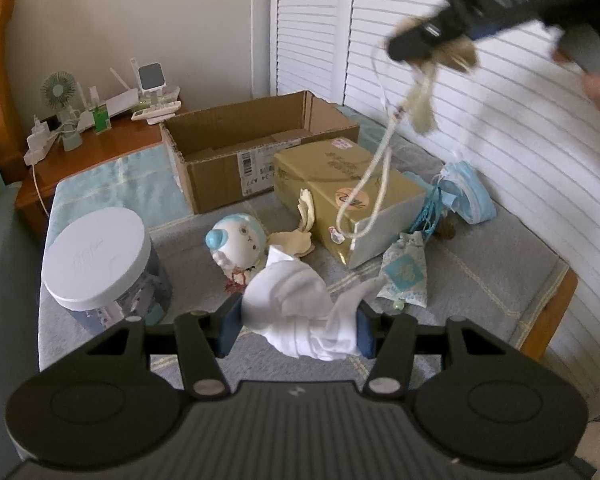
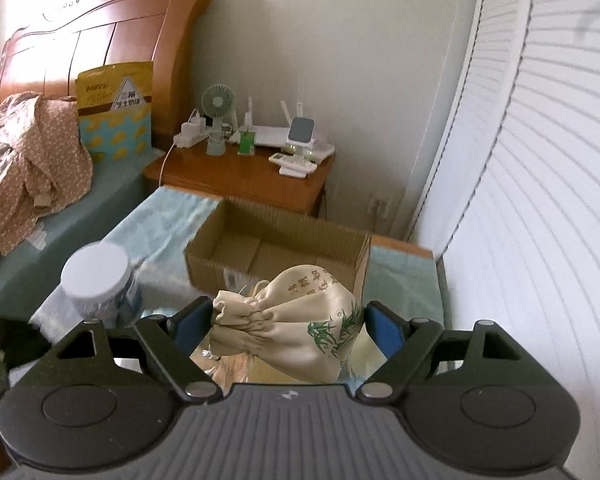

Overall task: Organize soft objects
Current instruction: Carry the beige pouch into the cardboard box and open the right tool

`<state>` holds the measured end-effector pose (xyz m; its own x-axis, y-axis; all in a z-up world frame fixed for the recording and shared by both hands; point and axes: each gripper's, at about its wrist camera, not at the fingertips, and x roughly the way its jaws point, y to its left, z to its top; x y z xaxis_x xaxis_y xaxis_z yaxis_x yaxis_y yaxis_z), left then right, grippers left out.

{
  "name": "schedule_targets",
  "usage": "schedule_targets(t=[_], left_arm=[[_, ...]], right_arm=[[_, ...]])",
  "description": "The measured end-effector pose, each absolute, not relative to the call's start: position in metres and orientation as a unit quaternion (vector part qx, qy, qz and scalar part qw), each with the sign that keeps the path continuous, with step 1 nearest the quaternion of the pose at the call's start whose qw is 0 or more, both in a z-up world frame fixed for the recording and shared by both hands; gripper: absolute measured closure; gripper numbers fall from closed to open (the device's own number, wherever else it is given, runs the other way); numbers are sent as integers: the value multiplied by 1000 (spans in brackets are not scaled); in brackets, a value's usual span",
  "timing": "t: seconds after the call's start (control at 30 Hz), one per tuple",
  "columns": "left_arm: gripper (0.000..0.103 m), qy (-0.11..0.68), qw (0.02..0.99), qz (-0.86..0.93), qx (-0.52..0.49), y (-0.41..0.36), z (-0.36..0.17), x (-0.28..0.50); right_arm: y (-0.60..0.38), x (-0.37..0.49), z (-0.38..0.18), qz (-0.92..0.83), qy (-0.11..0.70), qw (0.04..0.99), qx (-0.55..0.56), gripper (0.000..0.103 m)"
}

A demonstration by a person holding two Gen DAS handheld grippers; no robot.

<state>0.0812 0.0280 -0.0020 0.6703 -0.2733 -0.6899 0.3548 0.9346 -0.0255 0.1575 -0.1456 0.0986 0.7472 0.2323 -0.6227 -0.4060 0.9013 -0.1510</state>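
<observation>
Clamped between the blue pads of the left gripper (image 1: 298, 330) is a bunched white cloth (image 1: 300, 312), held above the grey-padded bench (image 1: 480, 272). Right gripper (image 2: 288, 334) is closed on a cream drawstring pouch (image 2: 296, 328) printed with green bamboo and dark characters; the gathered neck sits against one pad, the full body against the other. In the left wrist view that same gripper appears blurred at upper right, raised well above the bench, with the pouch's cords (image 1: 380, 168) hanging in a long loop down to the gold box (image 1: 348, 196).

Bench contents: an open cardboard box (image 1: 236, 148) at the far end, nothing visible inside it in either view; the gold box just in front of it; a white-lidded round tin (image 1: 100, 260) at the left edge. A small doll (image 1: 238, 242) with a blue-and-white head lies between tin and gold box, a beige fabric piece (image 1: 296, 240) beside it. A patterned sachet (image 1: 406, 276) lies near the gold box's front corner. Blue face masks (image 1: 468, 192) are heaped near the louvred doors (image 1: 480, 120).

A wooden nightstand (image 2: 260, 176) beyond the cardboard box carries a small fan (image 2: 218, 124) and a router (image 2: 276, 132).
</observation>
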Motion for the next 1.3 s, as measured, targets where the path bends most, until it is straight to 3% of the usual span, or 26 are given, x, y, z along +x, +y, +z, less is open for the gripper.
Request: schedule_targets(t=[0.47,0.67,0.97,1.07,1.17,1.3], left_arm=[[48,362,922,-138,19,50,-3,78],[48,375,920,-115,10,61,-10,86],[48,384,916,-117,11,59,-17,97],[48,384,916,-119,12,56,-17,99],[47,383,916,-120,12,54,-17,100],[47,385,915,-119,14,52,-17,101]], right_arm=[[-104,299,126,176,354,917,-58,17],[-98,346,105,173,386,906,-1,17],[-109,377,48,117,435,893,-8,16],[-111,379,36,116,437,892,-24,13],[-111,378,34,113,430,895,-45,2],[-117,370,40,118,416,901,-46,1]])
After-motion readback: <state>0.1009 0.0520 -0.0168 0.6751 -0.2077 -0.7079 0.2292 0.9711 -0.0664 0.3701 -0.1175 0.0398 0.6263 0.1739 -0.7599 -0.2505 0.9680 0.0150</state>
